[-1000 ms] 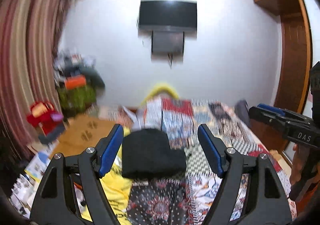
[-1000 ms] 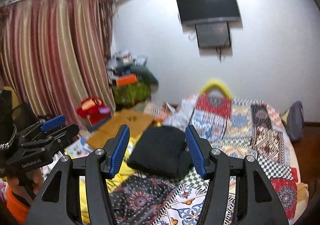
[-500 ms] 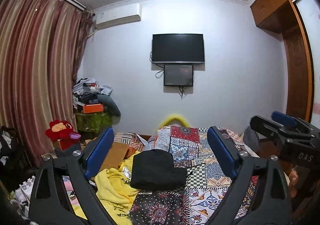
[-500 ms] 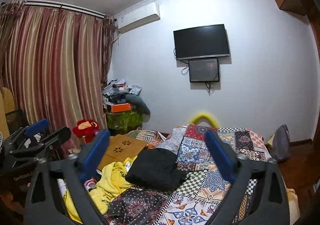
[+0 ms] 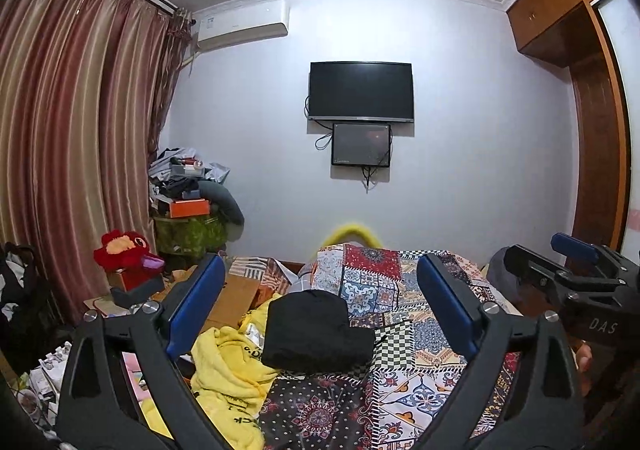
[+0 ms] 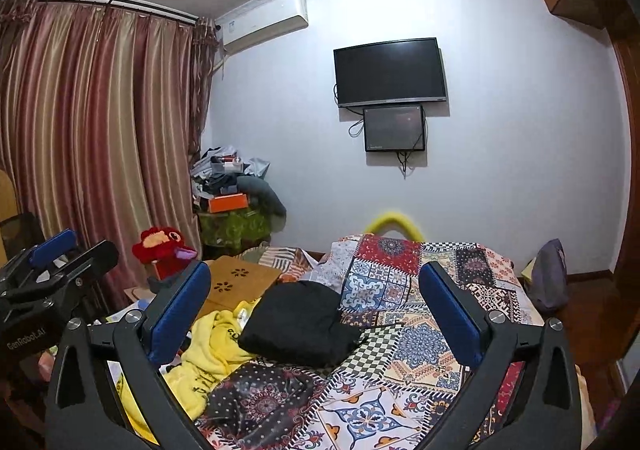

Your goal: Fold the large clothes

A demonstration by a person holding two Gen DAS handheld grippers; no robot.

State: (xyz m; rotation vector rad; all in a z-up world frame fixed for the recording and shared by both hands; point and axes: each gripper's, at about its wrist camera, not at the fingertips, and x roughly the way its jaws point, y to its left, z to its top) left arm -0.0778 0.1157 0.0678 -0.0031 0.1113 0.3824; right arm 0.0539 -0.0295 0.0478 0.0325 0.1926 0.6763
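A folded black garment (image 5: 316, 330) lies on the patchwork bedspread (image 5: 404, 390); it also shows in the right wrist view (image 6: 298, 324). A crumpled yellow garment (image 5: 230, 366) lies to its left, also in the right wrist view (image 6: 208, 354). My left gripper (image 5: 320, 306) is open and empty, held above the bed short of the black garment. My right gripper (image 6: 316, 310) is open and empty too, likewise short of it. The right gripper shows at the right edge of the left wrist view (image 5: 568, 282), the left gripper at the left edge of the right wrist view (image 6: 48, 270).
A red plush toy (image 5: 124, 254) and a pile of boxes and clothes (image 5: 192, 206) stand by the curtain (image 5: 80, 154). A cardboard sheet (image 6: 236, 282) lies left of the bed. A TV (image 5: 360, 94) hangs on the far wall. A wooden wardrobe (image 5: 596, 154) is at right.
Both grippers have opened wider and drawn back and up from the black garment, so more of the room and wall shows now.
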